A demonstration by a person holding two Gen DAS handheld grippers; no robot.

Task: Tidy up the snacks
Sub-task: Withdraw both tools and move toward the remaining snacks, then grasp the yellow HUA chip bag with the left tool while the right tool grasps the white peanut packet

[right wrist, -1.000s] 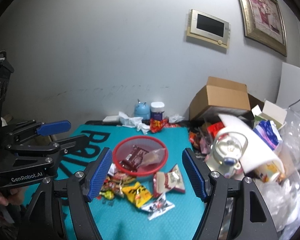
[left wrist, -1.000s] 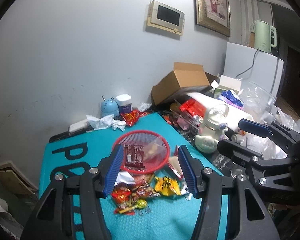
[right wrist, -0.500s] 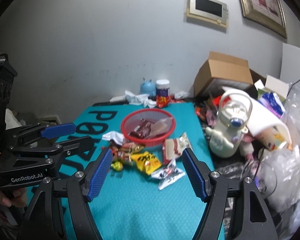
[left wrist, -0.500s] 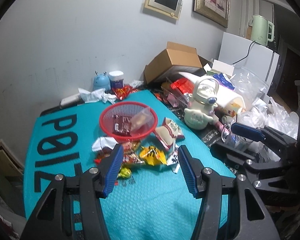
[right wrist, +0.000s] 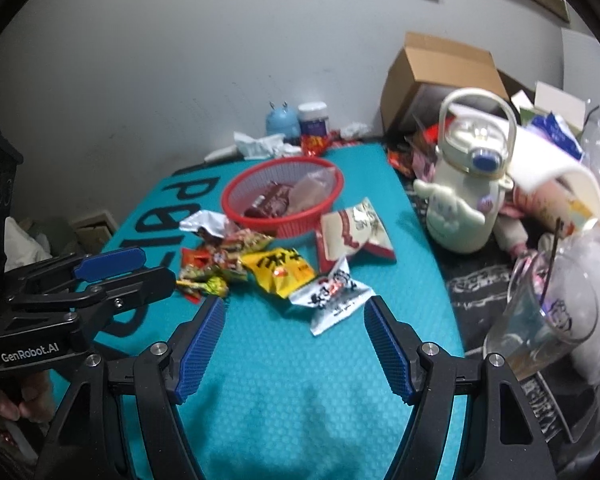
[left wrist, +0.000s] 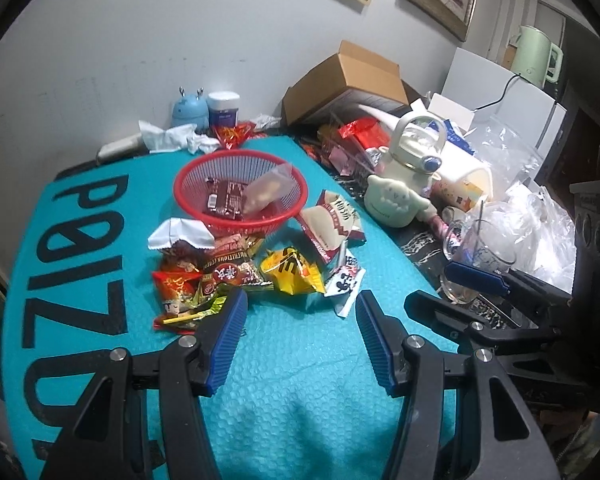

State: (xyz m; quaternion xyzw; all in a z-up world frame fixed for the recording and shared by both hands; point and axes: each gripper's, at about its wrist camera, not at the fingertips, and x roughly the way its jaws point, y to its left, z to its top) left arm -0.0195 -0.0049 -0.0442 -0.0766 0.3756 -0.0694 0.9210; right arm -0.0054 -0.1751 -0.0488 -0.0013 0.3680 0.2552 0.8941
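"GenRobot.AI" stands in white on the black body of the left gripper [right wrist: 112,268] in the right wrist view; large black letters, partly readable as "P0IZ", run along the teal mat [left wrist: 300,380]; snack packet print is too small to read

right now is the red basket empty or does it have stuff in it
Not empty: the red plastic mesh basket holds a dark brown wrapped bar and a clear packet.
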